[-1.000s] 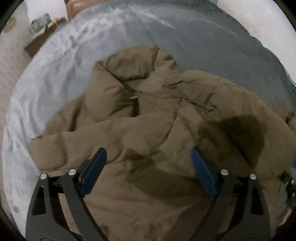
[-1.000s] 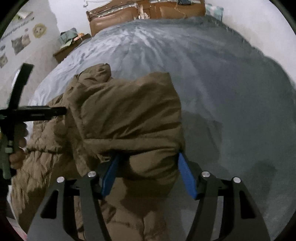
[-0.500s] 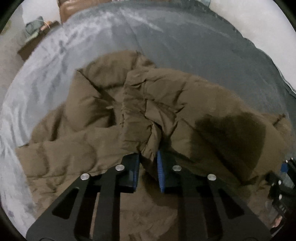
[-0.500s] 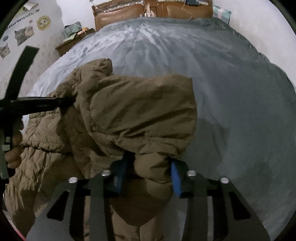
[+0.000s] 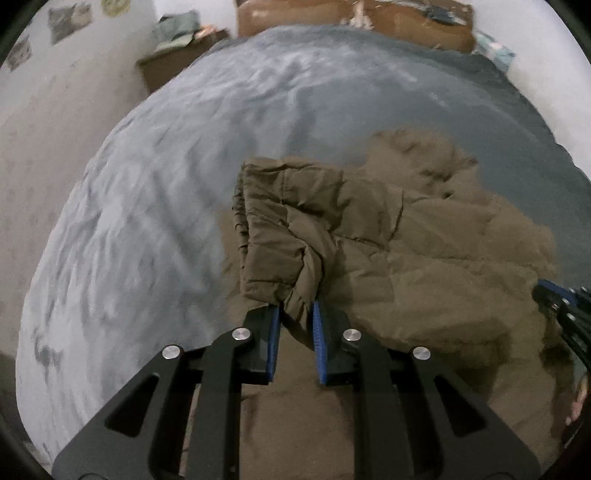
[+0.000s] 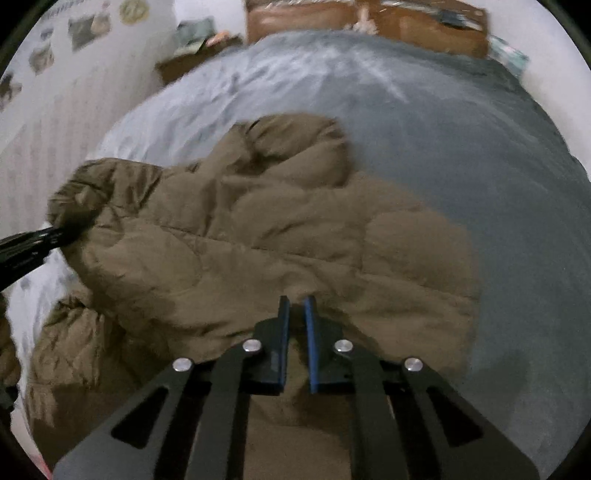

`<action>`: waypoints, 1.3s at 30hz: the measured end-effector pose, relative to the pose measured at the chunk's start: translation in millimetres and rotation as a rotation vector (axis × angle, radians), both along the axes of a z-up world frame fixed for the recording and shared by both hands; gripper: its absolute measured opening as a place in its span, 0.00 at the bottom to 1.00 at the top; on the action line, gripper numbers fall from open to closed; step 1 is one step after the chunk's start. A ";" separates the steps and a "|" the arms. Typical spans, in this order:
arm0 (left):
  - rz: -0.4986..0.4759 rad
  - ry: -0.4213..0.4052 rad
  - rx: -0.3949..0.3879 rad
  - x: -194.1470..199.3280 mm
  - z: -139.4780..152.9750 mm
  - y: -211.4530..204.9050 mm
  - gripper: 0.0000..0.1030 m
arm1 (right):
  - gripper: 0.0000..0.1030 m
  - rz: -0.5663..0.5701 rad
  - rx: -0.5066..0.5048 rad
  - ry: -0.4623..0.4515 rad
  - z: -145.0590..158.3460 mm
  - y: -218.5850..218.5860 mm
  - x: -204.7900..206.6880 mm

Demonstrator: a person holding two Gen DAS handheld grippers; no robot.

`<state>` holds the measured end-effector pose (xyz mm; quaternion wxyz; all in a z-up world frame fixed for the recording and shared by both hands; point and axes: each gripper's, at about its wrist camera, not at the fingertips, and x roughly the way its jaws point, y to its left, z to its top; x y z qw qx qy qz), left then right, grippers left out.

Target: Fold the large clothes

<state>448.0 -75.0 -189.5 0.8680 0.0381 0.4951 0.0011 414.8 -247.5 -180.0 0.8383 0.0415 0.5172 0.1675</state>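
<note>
Jacket [image 5: 424, 258], olive and puffy, lies spread on the grey bed [image 5: 147, 221], its long axis running sideways between my two hands. My left tool [image 5: 295, 314] is clamped on a gathered fold at the cuffed end, which lifts off the bed. My right tool [image 6: 295, 310] is squeezed nearly together on a thin pinch of the jacket's near edge. With an end in each tool, I judge the fold goes away from me, toward the headboard [image 6: 369, 22].
</note>
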 end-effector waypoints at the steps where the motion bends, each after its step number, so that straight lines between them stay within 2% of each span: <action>1: 0.007 0.007 0.000 -2.5 -4.2 6.1 0.14 | 0.08 0.019 -0.015 0.010 -4.6 12.2 0.9; 4: 0.012 0.040 0.021 -12.3 -27.1 11.3 0.16 | 0.08 0.059 -0.069 0.029 -14.4 39.3 2.2; 7: 0.005 0.058 0.019 -15.4 -41.8 13.2 0.17 | 0.08 0.065 -0.056 0.048 -12.8 37.3 3.1; 9: -0.003 0.053 0.017 -3.8 -38.1 10.7 0.18 | 0.08 0.059 -0.018 0.055 -6.1 27.0 4.6; 11: -0.012 0.046 0.003 -11.3 -26.5 21.4 0.22 | 0.11 0.042 -0.004 0.032 3.4 14.0 0.6; 14: -0.012 0.026 -0.010 -20.3 -11.5 29.0 0.33 | 0.11 0.005 0.021 -0.014 22.3 -11.9 -1.5; 15: -0.006 0.014 -0.016 -19.2 -5.1 31.1 0.40 | 0.11 -0.011 0.021 -0.030 28.5 -22.9 -3.3; 16: -0.006 0.010 -0.014 -21.0 0.9 33.6 0.55 | 0.12 -0.030 0.018 -0.041 32.8 -33.0 -3.9; 18: -0.014 -0.007 -0.010 -21.4 8.3 32.6 0.75 | 0.19 -0.066 0.013 -0.050 35.1 -48.5 -2.7; 19: -0.022 -0.031 -0.001 -20.4 15.3 28.2 0.79 | 0.24 -0.086 0.017 -0.051 34.3 -55.4 -0.7; 20: -0.030 -0.038 0.007 -18.6 18.4 25.0 0.80 | 0.34 -0.106 0.023 -0.050 32.4 -61.0 2.2; 21: -0.039 -0.041 0.008 -14.2 22.6 20.2 0.83 | 0.40 -0.122 0.024 -0.047 29.7 -64.2 5.0; 23: -0.058 -0.038 -0.020 -5.3 24.6 11.5 0.84 | 0.40 -0.135 0.025 -0.042 23.3 -65.0 9.0; 24: -0.082 -0.030 -0.034 -0.4 23.4 4.9 0.83 | 0.40 -0.137 0.029 -0.035 17.5 -64.2 12.2; 26: -0.107 -0.024 0.001 3.0 19.6 -5.1 0.66 | 0.40 -0.139 0.017 -0.029 7.1 -59.8 18.1; 28: -0.121 0.024 0.067 16.4 0.1 -19.3 0.22 | 0.39 -0.138 -0.029 -0.020 -8.4 -51.3 28.2; 30: -0.101 0.095 0.094 29.9 -24.5 -21.3 0.05 | 0.34 -0.134 -0.071 -0.003 -20.3 -45.3 35.0; 33: -0.081 0.133 0.123 39.6 -46.7 -14.9 0.01 | 0.33 -0.113 -0.124 0.022 -34.4 -36.4 43.0; 36: -0.077 0.180 0.100 48.0 -65.4 -10.0 0.01 | 0.33 -0.074 -0.166 0.051 -44.7 -30.2 46.8; 39: -0.104 0.186 0.160 49.1 -76.1 -18.5 0.01 | 0.33 -0.072 -0.146 0.089 -56.1 -32.5 52.8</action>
